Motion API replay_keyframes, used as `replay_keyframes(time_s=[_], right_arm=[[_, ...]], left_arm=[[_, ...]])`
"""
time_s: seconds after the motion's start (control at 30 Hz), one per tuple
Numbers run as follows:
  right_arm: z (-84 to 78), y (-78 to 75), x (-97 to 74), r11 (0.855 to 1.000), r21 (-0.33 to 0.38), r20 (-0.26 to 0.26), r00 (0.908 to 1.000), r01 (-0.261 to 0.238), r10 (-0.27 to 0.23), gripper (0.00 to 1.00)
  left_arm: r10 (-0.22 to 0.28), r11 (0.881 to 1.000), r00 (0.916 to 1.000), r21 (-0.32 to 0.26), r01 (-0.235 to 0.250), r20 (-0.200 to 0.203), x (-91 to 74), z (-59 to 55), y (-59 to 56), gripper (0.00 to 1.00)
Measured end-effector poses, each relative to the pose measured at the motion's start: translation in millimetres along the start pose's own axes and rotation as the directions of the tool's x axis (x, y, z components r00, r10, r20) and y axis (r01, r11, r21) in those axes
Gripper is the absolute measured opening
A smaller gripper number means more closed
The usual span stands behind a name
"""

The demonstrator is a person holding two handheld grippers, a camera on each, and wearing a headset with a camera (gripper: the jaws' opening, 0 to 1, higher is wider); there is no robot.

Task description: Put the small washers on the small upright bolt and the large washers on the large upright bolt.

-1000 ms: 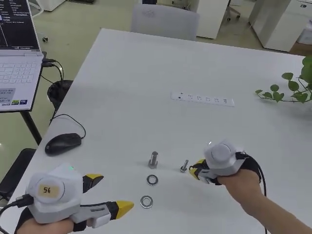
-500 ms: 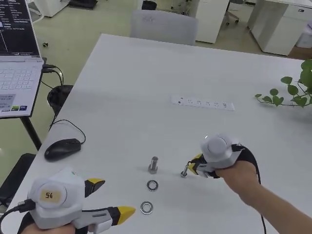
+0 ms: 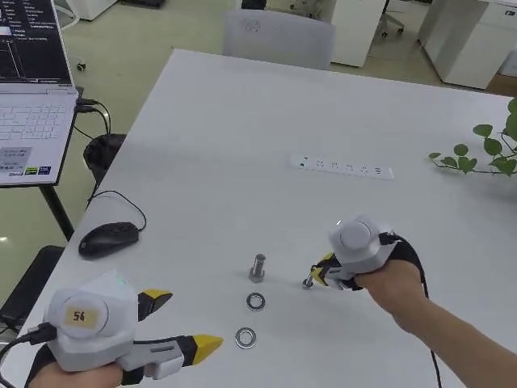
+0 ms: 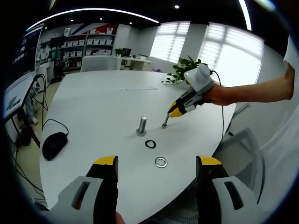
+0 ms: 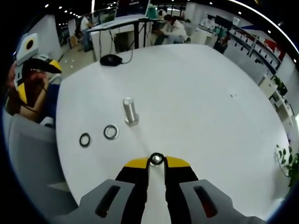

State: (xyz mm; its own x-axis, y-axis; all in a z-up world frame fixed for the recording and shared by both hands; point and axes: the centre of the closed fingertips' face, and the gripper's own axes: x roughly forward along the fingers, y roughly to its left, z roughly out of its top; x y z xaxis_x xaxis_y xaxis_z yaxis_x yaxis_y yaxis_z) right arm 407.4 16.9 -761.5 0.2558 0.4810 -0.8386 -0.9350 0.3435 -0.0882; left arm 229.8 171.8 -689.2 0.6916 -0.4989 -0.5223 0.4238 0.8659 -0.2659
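The large upright bolt (image 3: 258,267) stands near the table's front, and the small upright bolt (image 3: 308,280) is just to its right. Two washers (image 3: 255,301) (image 3: 245,337) lie flat in front of the large bolt. My right gripper (image 3: 317,275) is at the small bolt's top, its jaws nearly closed on a small ring-shaped washer (image 5: 156,159) between the yellow tips. In the left gripper view its tip hovers over the small bolt (image 4: 165,121). My left gripper (image 3: 182,322) is open and holds nothing, low at the front left, facing the nearer washer (image 4: 161,162).
A black mouse (image 3: 107,239) with its cable lies at the left edge. A white power strip (image 3: 343,168) lies mid-table. A laptop (image 3: 28,121) sits on a side stand at left, a plant (image 3: 493,153) at the right edge, and a grey chair (image 3: 279,36) beyond the far side.
My right gripper has moved left, closing in on the small bolt until its tips sit at the bolt's top. The left gripper has stayed put; the head camera has shifted a little.
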Motion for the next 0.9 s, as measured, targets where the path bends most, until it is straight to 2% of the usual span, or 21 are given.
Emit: replay_keyframes(time_s=[0.9], right_arm=[[-3.2,-0.9,6.8,1.0,-0.013,-0.037,0.9993,-0.011,0.011,0.14]], left_arm=[[0.005,1.0,1.0,-0.008,-0.005,-0.002,-1.1,-1.0,0.2,0.67]])
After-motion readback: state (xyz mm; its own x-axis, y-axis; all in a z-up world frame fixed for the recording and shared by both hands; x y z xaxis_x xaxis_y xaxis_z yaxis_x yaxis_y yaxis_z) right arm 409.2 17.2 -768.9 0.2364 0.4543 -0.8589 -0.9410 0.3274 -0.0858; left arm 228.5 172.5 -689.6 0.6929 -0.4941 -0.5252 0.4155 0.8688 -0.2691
